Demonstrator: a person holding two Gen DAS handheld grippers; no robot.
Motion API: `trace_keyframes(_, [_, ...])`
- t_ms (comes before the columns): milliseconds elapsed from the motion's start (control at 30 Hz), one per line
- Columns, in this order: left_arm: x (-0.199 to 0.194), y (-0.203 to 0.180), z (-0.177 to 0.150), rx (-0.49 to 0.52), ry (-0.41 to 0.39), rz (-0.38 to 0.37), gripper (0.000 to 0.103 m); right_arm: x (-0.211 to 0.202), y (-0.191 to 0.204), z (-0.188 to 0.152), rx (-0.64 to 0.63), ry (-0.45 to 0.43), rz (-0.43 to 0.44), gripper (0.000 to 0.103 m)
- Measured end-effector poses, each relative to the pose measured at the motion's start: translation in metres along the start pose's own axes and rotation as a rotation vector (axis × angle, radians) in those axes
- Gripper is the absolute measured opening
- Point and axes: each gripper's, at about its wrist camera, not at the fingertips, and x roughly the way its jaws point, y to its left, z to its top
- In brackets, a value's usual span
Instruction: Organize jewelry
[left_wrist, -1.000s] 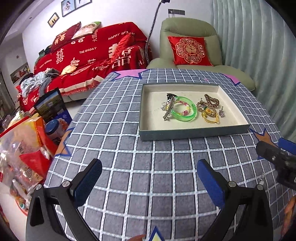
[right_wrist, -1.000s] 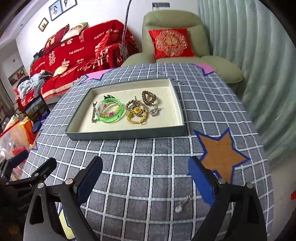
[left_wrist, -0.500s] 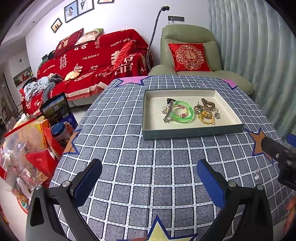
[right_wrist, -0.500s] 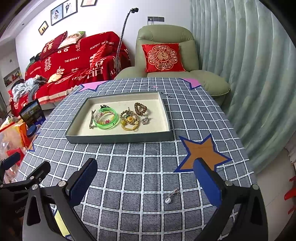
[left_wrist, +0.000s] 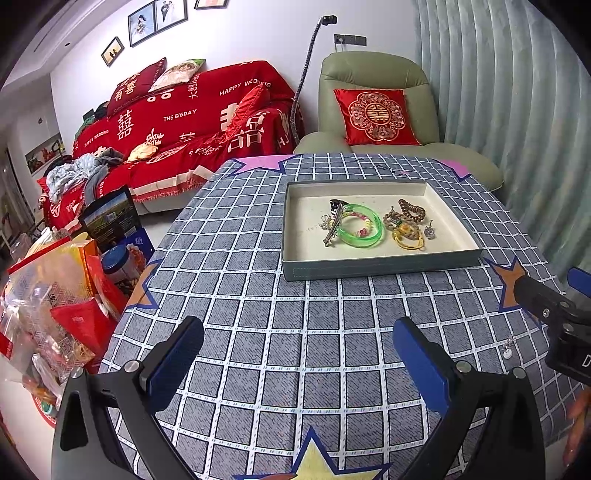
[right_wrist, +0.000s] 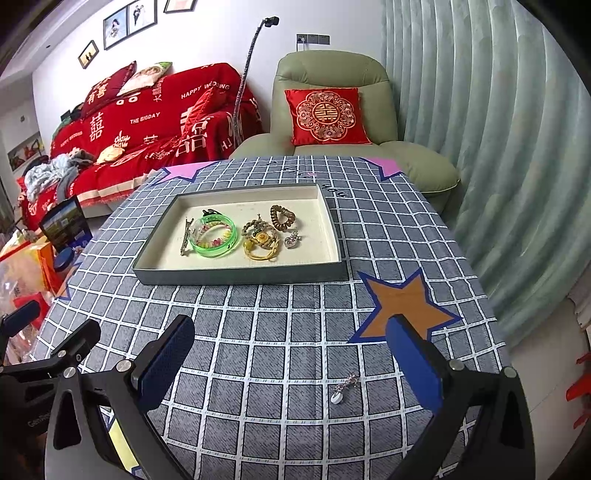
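Jewelry is lying in the tray (right_wrist: 236, 275), but one small earring (right_wrist: 343, 387) is sitting on the tabletop (right_wrist: 258, 350), lower right. Right gripper (right_wrist: 291, 363) and left gripper (left_wrist: 299, 360) are both hanging wide apart, holding nothing. That tiny earring could slip out or get pushed away.

Grey white-gridded tablecloth (right_wrist: 258, 354) with orange star (right_wrist: 404, 306), grey-green tray (right_wrist: 240, 275), translucent green bangle (right_wrist: 214, 240), red sofa cover (right_wrist: 147, 122).
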Motion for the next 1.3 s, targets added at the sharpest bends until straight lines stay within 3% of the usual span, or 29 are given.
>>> trace_keyframes(1300, [-0.0021, 0.0008, 0.0011, 0.002, -0.002, 0.000, 0.103, -0.0009, 0.0013, 0.0008, 0.000, 0.003, 0.002, 0.103])
